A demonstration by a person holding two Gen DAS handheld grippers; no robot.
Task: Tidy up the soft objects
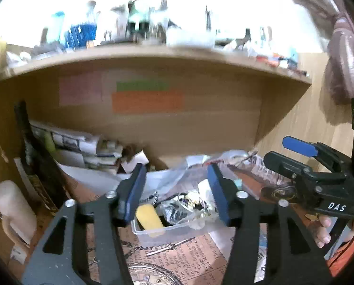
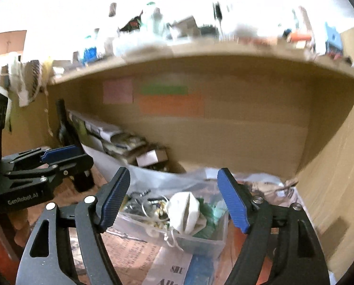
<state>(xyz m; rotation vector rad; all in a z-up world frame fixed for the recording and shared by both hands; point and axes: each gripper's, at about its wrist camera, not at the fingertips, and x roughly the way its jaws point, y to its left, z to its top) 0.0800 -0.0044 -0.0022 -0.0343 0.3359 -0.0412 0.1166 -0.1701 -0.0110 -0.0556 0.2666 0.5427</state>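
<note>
Left wrist view first: at your far left a pale bottle [image 1: 13,211] stands by the wooden wall, then leaning papers [image 1: 82,147], then your left gripper [image 1: 175,190] with its blue pads spread wide and nothing between them, hovering over the clear plastic tub [image 1: 153,234] that sits on the newsprint-covered desk [image 1: 196,258]. Inside the tub you can see a yellow sponge-like piece [image 1: 149,218] at its left end and a tangle of small bits under crinkled plastic wrap [image 1: 177,178]. In the right wrist picture the white drawstring pouch [image 2: 184,211] lies in the same tub, resting on something green, with your right gripper [image 2: 177,199] also wide apart and empty above it. Both views are motion-blurred, so slow down before you commit. Judging by the layout, the pouch is the easiest soft piece: come straight down, close on its bunched middle rather than the loose string, and keep the wrap out of the pads.
</note>
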